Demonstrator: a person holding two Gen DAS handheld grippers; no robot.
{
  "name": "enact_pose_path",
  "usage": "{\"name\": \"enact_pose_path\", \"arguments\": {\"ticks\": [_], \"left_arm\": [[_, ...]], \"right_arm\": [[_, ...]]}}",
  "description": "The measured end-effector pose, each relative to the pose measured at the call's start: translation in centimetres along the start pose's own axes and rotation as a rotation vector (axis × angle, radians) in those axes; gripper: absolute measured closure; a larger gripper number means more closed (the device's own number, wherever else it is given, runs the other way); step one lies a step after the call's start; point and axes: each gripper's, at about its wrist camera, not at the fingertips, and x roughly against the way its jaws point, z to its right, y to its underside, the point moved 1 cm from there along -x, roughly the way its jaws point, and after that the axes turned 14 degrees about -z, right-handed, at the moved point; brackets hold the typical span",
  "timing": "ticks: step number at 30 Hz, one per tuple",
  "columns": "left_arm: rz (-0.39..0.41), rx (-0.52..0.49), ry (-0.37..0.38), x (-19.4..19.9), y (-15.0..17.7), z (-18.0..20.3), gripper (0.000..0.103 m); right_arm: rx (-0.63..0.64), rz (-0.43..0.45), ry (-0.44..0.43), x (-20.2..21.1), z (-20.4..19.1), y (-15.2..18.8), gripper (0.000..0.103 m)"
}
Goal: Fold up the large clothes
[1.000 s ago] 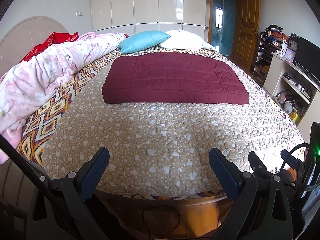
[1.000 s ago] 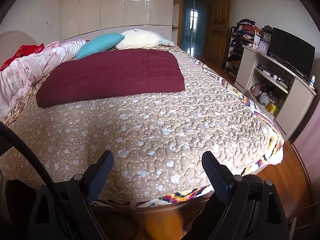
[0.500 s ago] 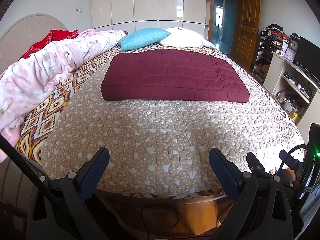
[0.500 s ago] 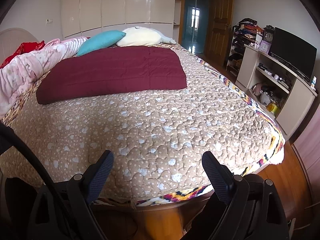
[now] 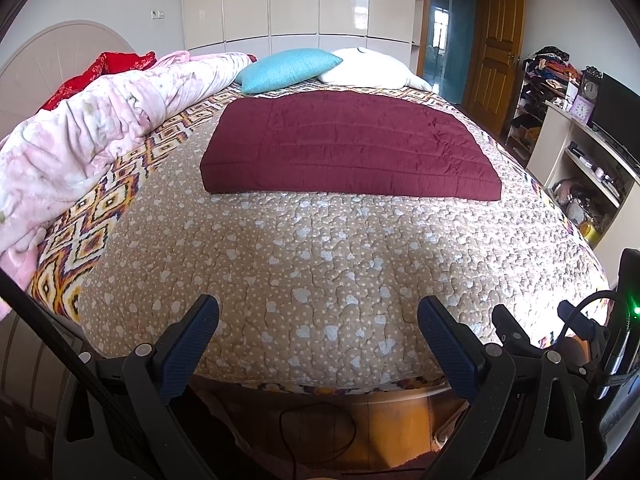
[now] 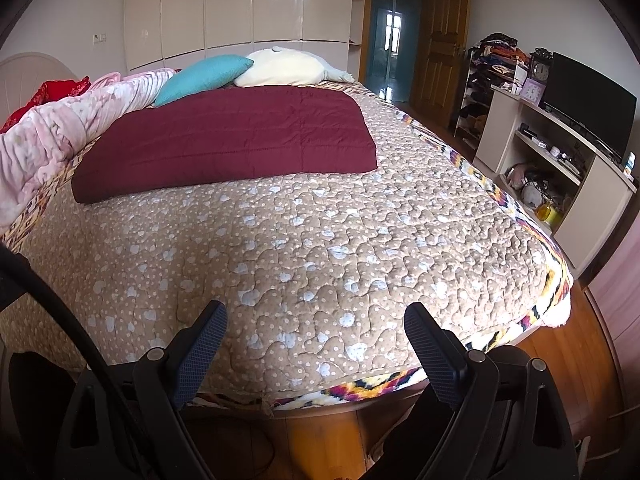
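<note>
We see the maroon quilted garment (image 5: pixel 348 144) lying flat and folded on the bed (image 5: pixel 320 264), toward the far half, its long axis running across the bed from left to right, short of the blue pillow (image 5: pixel 286 69). Our left gripper (image 5: pixel 316 336) and right gripper (image 6: pixel 316 338) hover at the near bed edge, jaws released and holding nothing. We can read no writing.
</note>
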Motion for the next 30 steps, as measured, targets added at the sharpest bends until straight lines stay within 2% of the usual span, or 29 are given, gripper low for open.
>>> {"name": "enact_pose_path", "arguments": {"ticks": [18, 23, 30], "left_arm": [[0.005, -0.004, 0.001, -0.2, 0.1, 0.0, 0.003], [0.037, 0.013, -0.035, 0.1, -0.1, -0.9, 0.003], [0.055, 0.06, -0.073, 0.2, -0.4, -3.1, 0.003]], "right_arm": [[0.003, 0.002, -0.002, 0.0, 0.0, 0.0, 0.01], [0.001, 0.052, -0.003, 0.9, 0.4, -0.3, 0.01], [0.041, 0.109, 0.047, 1.4, 0.2, -1.1, 0.008]]}}
